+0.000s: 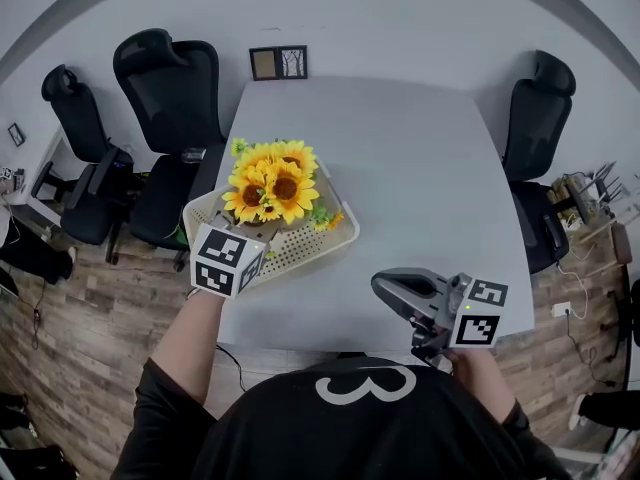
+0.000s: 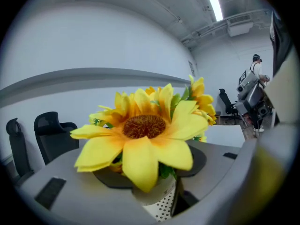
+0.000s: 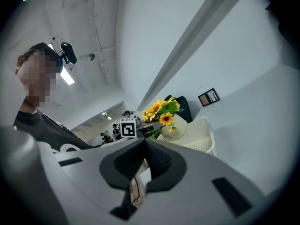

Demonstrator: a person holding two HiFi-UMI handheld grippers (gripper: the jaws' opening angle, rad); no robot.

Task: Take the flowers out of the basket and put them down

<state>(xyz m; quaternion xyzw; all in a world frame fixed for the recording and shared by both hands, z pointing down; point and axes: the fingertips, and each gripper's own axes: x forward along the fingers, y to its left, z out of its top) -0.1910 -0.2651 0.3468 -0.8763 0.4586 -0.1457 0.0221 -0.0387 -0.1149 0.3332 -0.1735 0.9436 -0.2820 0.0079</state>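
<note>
Left fingers point(image 2: 65, 191) clamped on flowers point(image 2: 143, 125), not yet out of basket point(image 1: 318, 246). Right fingers point(image 3: 93, 172) pressed together, empty, at desk point(image 1: 420, 168) edge. Lift-out and set-down remain.

Broad grey table point(image 1: 430, 178), pale top. At its far edge, a twin picture frame point(image 1: 278, 62) against the wall. Two black office chairs point(image 1: 170, 78) side by side at far left; a third black chair point(image 1: 537, 108) at right. Wood-plank floor point(image 1: 60, 338) on both sides. Small clutter point(image 1: 590, 198) far right, too small to identify. Ceiling strip light point(image 2: 215, 1) overhead.
</note>
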